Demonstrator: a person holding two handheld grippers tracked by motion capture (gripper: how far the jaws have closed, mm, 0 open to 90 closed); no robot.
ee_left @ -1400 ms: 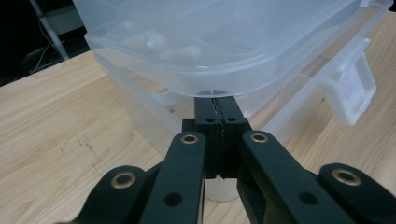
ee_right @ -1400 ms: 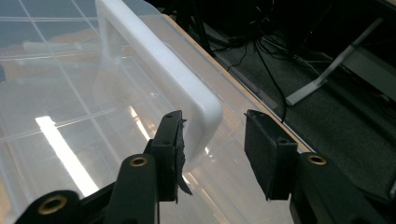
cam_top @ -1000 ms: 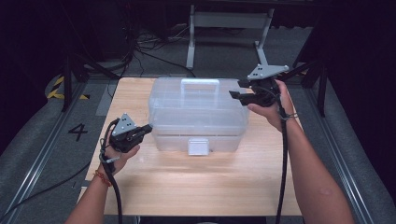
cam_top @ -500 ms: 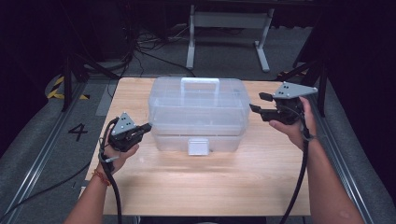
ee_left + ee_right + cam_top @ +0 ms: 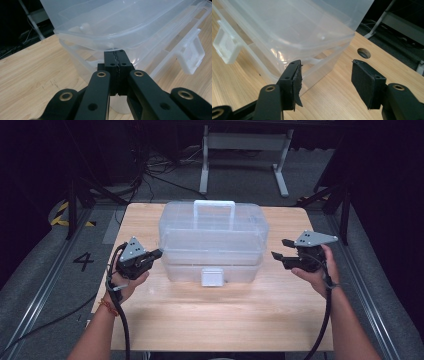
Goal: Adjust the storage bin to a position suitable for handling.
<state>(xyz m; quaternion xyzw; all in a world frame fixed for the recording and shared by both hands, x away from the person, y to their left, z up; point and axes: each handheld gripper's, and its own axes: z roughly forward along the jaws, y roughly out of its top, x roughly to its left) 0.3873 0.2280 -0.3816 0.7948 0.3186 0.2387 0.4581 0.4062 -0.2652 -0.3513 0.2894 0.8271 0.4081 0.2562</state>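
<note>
Seen from the high view, the box [image 5: 213,242] is flanked by the left gripper [image 5: 156,254] and right gripper [image 5: 280,249]. In the left gripper view, clenched jaws seemingly touch the box rim [image 5: 82,40]. In the right gripper view, jaws have just been opening, nothing between them, the box ahead-left.

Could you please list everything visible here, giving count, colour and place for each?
storage box: one, clear plastic, lid on, middle of the table toward its far side
carry handle: one, clear, on the lid
front latch: one, whitish, on the box's near side
table: one, light wood, under the box
cable hole: one, round, in the tabletop to the right of the box
metal frame: one, grey, on the floor beyond the table
left tongs: one, black, shut, tips at the box's left end
right tongs: one, black, jaws just opening, nothing between them, right of the box
</note>
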